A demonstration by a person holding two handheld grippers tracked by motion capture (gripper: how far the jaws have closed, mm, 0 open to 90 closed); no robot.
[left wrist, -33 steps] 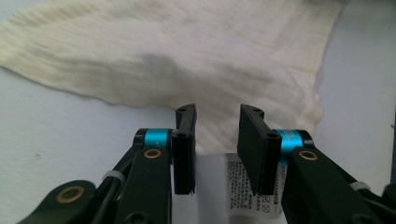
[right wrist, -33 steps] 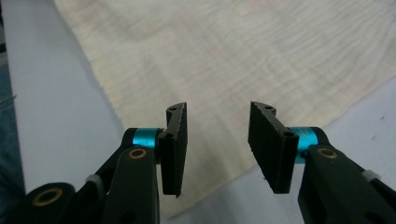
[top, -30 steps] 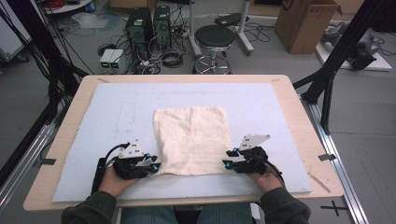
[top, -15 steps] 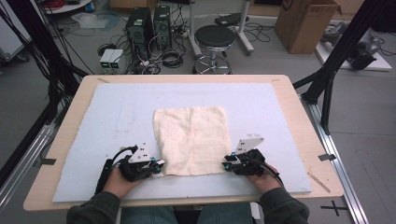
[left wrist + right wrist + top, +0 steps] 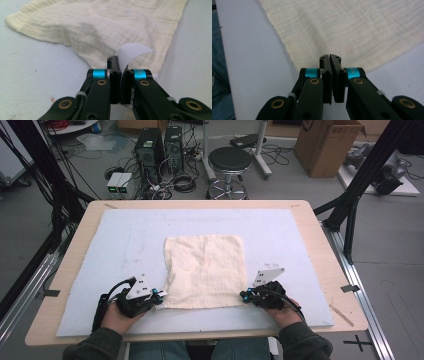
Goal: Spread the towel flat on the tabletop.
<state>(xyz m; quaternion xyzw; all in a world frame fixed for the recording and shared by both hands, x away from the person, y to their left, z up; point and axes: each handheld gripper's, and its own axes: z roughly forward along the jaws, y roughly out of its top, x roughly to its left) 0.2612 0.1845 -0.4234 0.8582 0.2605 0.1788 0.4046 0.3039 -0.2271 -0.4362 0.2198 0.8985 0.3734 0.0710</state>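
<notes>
Cloth: cream, crinkled gauze cloth (image 5: 206,271), roughly rectangular, spread flat on the pale blue foam mat (image 5: 125,240) that covers the light wooden table (image 5: 320,245).
Where it lies: middle of the mat, nearer the person's edge than the far edge.
Long axis: runs from the person toward the far edge; the short near hem faces the person.
Edges: the near hem sits just inside the mat's near edge; the far hem lies about midway up the mat. In the left gripper view the cloth's far-left part shows a raised ripple.
Open room: bare mat wide on the left and right of the cloth, and a broad bare band beyond its far hem; only a narrow strip between the near hem and the table edge.
Left gripper (image 5: 159,294): at the cloth's near-left corner, jaws pressed together on that corner; a white paper-like tag (image 5: 132,53) curls up from between them.
Right gripper (image 5: 243,295): at the near-right corner, jaws closed, with the cloth's edge right at their tips; whether fabric sits between them I cannot tell for certain.
Hands: the person's left hand (image 5: 112,317) and right hand (image 5: 285,315) rest low on the mat behind the grippers, well apart, the cloth's near hem stretched between them.
</notes>
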